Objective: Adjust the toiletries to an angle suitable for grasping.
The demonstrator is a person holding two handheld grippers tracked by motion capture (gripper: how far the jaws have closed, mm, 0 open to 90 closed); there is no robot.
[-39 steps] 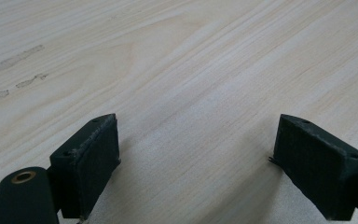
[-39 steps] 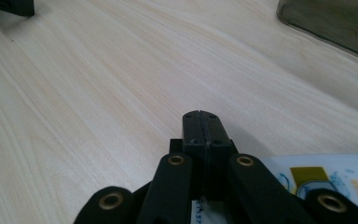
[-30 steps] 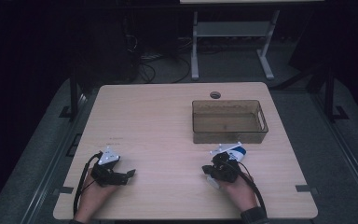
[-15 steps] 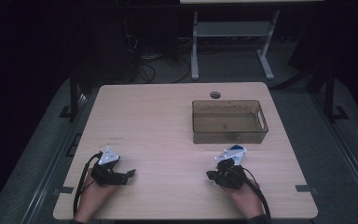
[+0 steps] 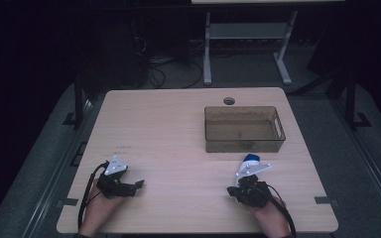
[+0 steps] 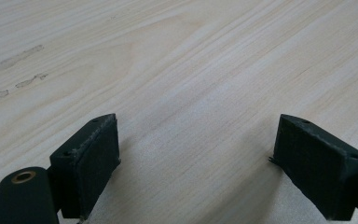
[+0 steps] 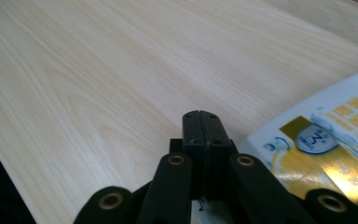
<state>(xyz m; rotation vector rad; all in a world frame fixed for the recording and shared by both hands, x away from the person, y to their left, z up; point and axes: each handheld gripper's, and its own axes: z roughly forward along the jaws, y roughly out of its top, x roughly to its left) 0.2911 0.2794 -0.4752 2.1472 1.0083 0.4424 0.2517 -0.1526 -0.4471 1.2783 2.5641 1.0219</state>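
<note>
My left gripper (image 5: 135, 186) rests on the wooden table (image 5: 178, 129) near its front left corner. In the left gripper view the left gripper (image 6: 196, 135) is open, with bare wood between its pads. My right gripper (image 5: 232, 191) sits near the front right, held by a hand. In the right gripper view the right gripper (image 7: 202, 116) is shut, its jaws pressed flat together. A white, blue and gold packet (image 7: 326, 140) lies right beside it on the table; its blue end (image 5: 252, 159) pokes out beyond the gripper's grey plate. I cannot tell whether the jaws pinch its edge.
A translucent brown bin (image 5: 243, 146) stands on the right half of the table, just beyond the right gripper. A round cable hole (image 5: 229, 100) sits at the far edge. A white desk frame (image 5: 208, 44) and cables stand on the dark floor behind.
The right gripper has slid a little toward the table's front edge and slightly right, staying shut. The left gripper has not moved.
</note>
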